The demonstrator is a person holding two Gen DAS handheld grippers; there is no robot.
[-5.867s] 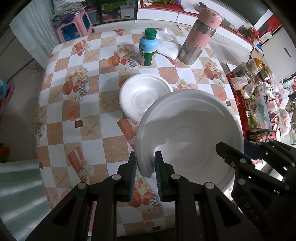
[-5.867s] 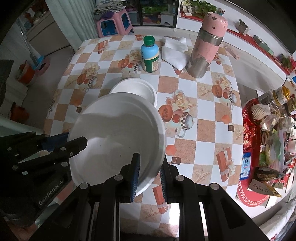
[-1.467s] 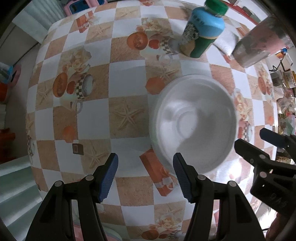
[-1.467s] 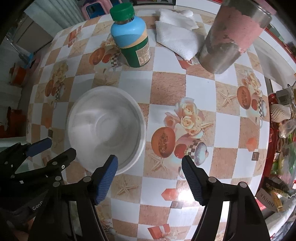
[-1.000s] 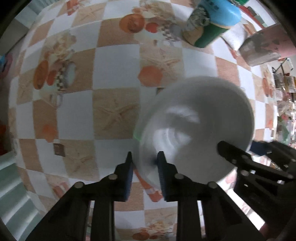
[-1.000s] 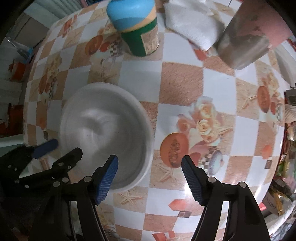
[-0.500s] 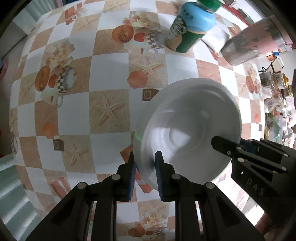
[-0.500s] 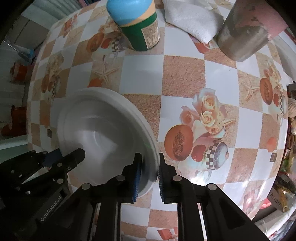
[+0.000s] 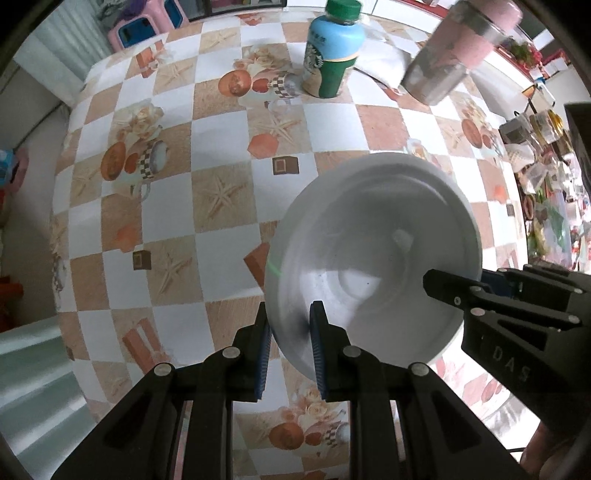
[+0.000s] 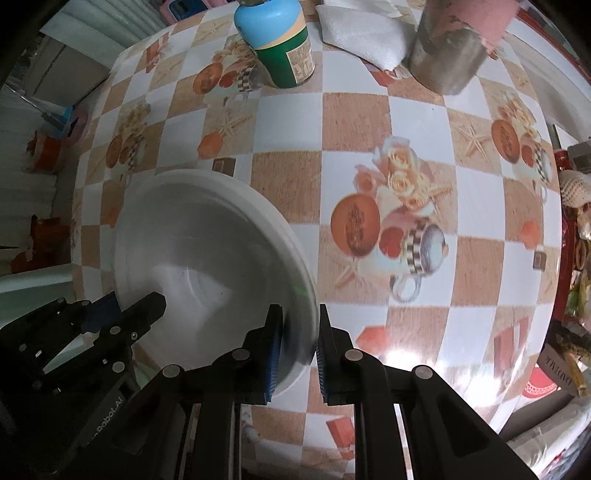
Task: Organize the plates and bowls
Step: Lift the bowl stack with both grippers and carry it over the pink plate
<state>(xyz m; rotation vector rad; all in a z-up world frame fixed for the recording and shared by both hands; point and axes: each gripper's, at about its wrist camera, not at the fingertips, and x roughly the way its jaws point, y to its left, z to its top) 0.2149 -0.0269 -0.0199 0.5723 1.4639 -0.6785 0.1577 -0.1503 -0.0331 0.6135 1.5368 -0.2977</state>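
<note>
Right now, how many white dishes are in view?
1 that I can tell: a white dish held off the table at opposite rims by the left gripper and right gripper. Another may be nested beneath it, hidden.

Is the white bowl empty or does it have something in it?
Empty. Both wrist views look straight into the white bowl, and only its bare white inside shows, with a small dark speck; no food or liquid.

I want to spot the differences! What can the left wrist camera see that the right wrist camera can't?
Only the left wrist view shows the bottle's green cap and the pink stool. Only the right wrist view shows the red tray at the table's edge. Both show the white bowl, pinched at its rim by the left claw and the right claw, plus the bottle and the pink flask.
</note>
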